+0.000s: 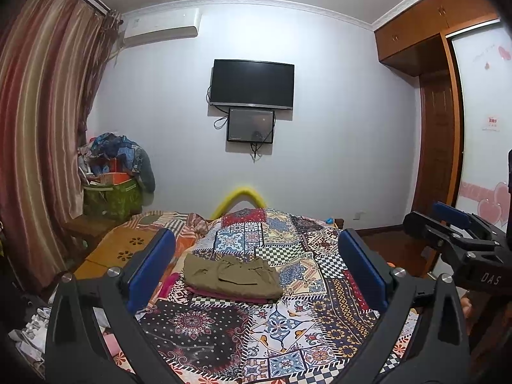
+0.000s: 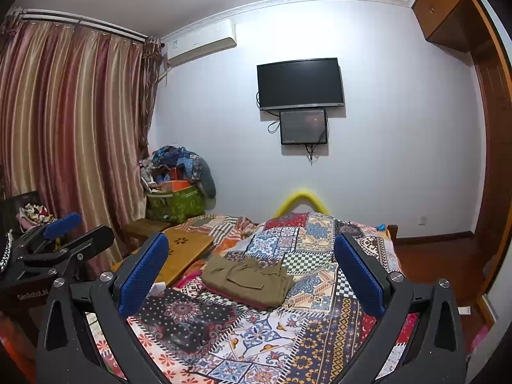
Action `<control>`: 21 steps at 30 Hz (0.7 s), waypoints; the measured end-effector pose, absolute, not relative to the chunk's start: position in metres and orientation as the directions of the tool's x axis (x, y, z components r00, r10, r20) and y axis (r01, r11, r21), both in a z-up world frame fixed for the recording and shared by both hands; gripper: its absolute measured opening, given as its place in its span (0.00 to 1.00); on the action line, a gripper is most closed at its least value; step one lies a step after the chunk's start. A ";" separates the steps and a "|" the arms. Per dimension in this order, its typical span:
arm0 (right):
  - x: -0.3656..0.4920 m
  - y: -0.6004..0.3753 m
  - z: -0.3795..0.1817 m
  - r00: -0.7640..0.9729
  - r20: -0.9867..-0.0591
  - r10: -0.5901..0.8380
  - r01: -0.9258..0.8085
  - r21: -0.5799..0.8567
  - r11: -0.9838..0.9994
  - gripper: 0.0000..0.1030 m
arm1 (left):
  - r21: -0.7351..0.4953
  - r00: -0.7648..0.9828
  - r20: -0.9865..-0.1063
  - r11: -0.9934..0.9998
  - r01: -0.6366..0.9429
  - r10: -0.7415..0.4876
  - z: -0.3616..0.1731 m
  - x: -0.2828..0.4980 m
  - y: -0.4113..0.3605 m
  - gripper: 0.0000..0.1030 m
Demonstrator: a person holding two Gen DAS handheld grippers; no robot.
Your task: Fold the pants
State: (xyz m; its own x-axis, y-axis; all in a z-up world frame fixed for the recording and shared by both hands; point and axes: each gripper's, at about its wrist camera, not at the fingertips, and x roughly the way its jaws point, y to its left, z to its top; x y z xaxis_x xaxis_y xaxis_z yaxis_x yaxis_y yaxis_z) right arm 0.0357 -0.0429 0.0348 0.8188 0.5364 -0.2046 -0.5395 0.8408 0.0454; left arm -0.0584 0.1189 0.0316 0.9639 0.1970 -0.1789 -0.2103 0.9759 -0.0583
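Olive-green pants lie folded into a compact rectangle on the patchwork bedspread, on top of a folded pink-red garment. They also show in the right wrist view. My left gripper is open and empty, held above the bed on the near side of the pants. My right gripper is open and empty too, also short of the pants. The right gripper shows at the right edge of the left wrist view, and the left gripper at the left edge of the right wrist view.
A wooden lap table sits on the bed left of the pants. A green bag piled with clothes stands in the corner by the striped curtain. A TV hangs on the far wall. A wardrobe is at the right.
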 end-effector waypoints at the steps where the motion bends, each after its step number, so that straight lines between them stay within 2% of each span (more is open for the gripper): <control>1: 0.036 -0.043 0.035 0.819 -0.205 0.536 -0.539 0.046 0.841 1.00 | -0.056 0.964 -0.179 0.976 -0.210 0.197 0.031 -0.058 0.119 1.00; 21: 0.037 -0.040 0.036 0.820 -0.206 0.534 -0.538 0.040 0.842 1.00 | -0.058 0.965 -0.185 0.978 -0.199 0.186 0.028 -0.056 0.118 1.00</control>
